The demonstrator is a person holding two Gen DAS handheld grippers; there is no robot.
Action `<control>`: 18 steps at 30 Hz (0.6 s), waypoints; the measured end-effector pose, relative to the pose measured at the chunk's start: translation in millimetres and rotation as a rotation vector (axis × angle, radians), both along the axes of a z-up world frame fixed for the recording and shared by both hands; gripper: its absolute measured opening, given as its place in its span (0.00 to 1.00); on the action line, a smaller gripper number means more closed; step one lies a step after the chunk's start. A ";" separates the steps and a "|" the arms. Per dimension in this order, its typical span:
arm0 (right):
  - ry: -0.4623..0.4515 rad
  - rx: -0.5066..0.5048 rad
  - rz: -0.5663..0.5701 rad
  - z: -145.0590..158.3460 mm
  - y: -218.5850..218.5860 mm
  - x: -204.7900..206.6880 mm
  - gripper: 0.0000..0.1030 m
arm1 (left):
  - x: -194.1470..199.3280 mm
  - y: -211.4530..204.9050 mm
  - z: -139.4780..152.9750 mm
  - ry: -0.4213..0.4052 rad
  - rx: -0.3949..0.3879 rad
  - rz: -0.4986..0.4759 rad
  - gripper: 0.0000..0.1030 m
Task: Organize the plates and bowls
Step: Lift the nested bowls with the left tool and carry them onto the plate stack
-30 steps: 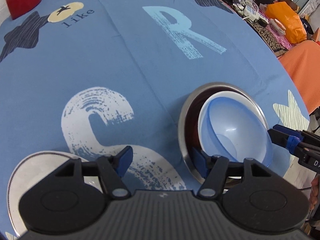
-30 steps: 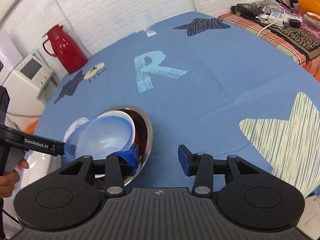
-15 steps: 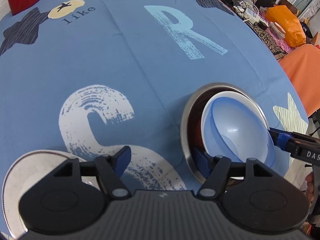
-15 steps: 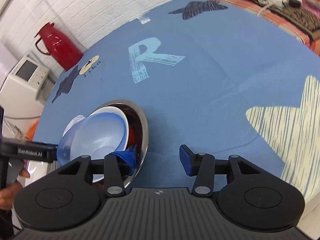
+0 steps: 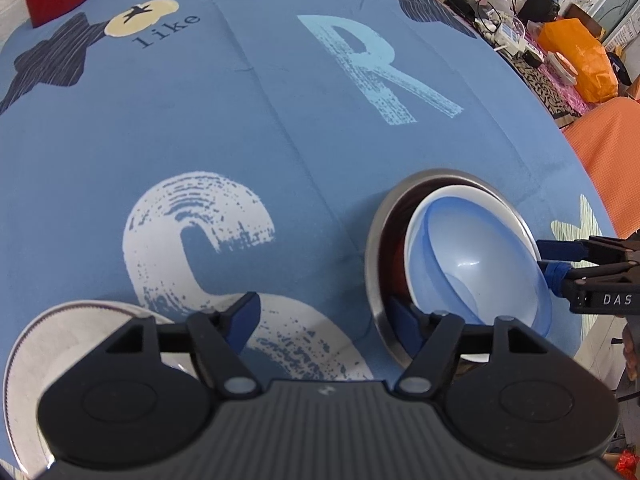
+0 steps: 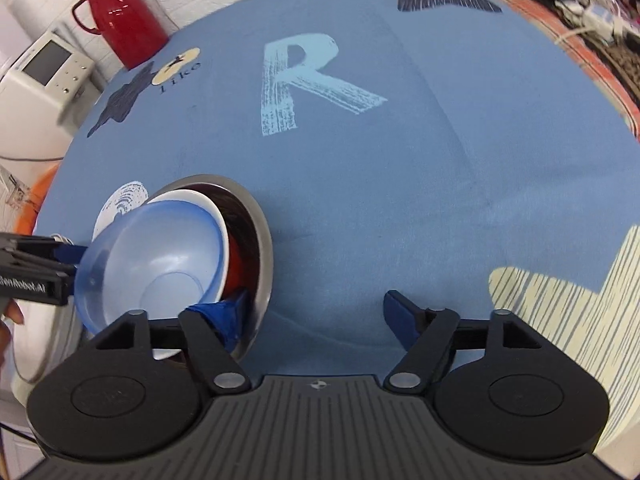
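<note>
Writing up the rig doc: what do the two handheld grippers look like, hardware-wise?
Both match: black ribbed housing, two round black pivot discs, angular black linkage arms with silver pins, blue pads on the fingers. The left gripper reads "GenRobot.AI" in white along its side in the right wrist view; the right gripper shows "DAS" in the left wrist view, and its left pad looks tape-wrapped. No cables or sleeves visible.

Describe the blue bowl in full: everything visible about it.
The blue bowl is round, deep and translucent pale blue, plastic by its look, with a darker rim and a faint base ring inside. It is empty and sits tilted, nested in a white bowl, which lies in a steel bowl holding something red. Both grippers are open; the right gripper has one blue pad just beside its near edge, touching or not I cannot tell.
</note>
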State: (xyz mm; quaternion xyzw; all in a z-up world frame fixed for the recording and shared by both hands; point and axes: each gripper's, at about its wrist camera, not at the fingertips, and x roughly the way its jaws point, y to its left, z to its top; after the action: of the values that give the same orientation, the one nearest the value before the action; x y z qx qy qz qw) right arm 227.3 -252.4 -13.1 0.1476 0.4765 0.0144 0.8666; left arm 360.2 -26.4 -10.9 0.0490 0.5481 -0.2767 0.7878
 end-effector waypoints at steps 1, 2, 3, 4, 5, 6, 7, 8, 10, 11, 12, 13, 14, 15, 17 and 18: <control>-0.022 -0.007 0.009 -1.2 -0.9 -2.9 0.65 | -0.5 0.9 0.3 -0.002 -0.006 0.002 0.69; -0.032 -0.018 0.012 -2.0 -0.6 -4.9 0.68 | -1.1 1.0 0.5 -0.005 -0.006 0.004 0.69; -0.038 -0.017 0.008 -2.7 -1.4 -6.2 0.69 | -2.0 1.1 0.6 -0.009 -0.004 0.004 0.69; -0.037 -0.023 0.002 -2.3 -1.6 -5.7 0.70 | -2.9 0.9 0.7 -0.014 -0.003 0.006 0.69; -0.034 -0.022 -0.012 -2.3 -1.9 -5.1 0.72 | -4.3 0.2 0.5 -0.024 0.003 0.005 0.69; -0.032 -0.024 -0.026 -2.0 -0.9 -3.8 0.73 | -5.9 0.0 0.5 -0.032 0.005 0.005 0.68; -0.029 -0.022 -0.042 -1.8 -0.7 -3.9 0.73 | -7.5 0.9 0.6 -0.033 -0.003 0.011 0.66; -0.028 -0.023 -0.054 -1.6 0.3 -4.8 0.73 | -8.6 1.7 0.7 -0.031 -0.013 0.014 0.63; -0.039 -0.036 -0.067 -1.4 2.8 -7.0 0.74 | -9.5 3.0 0.5 -0.031 -0.020 0.021 0.62; -0.039 -0.045 -0.071 -1.0 4.3 -7.5 0.74 | -9.5 3.6 0.2 -0.028 -0.023 0.027 0.62; -0.035 -0.053 -0.074 -0.3 5.5 -7.4 0.75 | -9.9 4.0 0.3 -0.027 -0.030 0.028 0.58; -0.037 -0.063 -0.074 0.4 7.0 -7.3 0.75 | -10.3 4.5 0.5 -0.022 -0.046 0.027 0.54; -0.040 -0.074 -0.072 0.7 8.0 -7.0 0.75 | -11.0 4.5 1.1 -0.016 -0.067 0.022 0.44; -0.036 -0.078 -0.070 1.0 8.5 -6.5 0.76 | -12.6 4.2 1.7 -0.018 -0.076 0.019 0.39; -0.028 -0.082 -0.067 1.3 9.0 -5.1 0.76 | -15.3 3.1 2.8 -0.022 -0.091 0.012 0.30; -0.025 -0.087 -0.070 1.6 9.2 -5.0 0.77 | -16.2 2.1 3.1 -0.021 -0.099 0.013 0.26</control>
State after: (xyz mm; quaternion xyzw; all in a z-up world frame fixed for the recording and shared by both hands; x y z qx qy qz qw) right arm 222.3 -243.2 -11.5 0.1261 0.4606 -0.0347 0.8779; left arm 344.0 -24.2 -7.7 0.0096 0.5257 -0.2978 0.7968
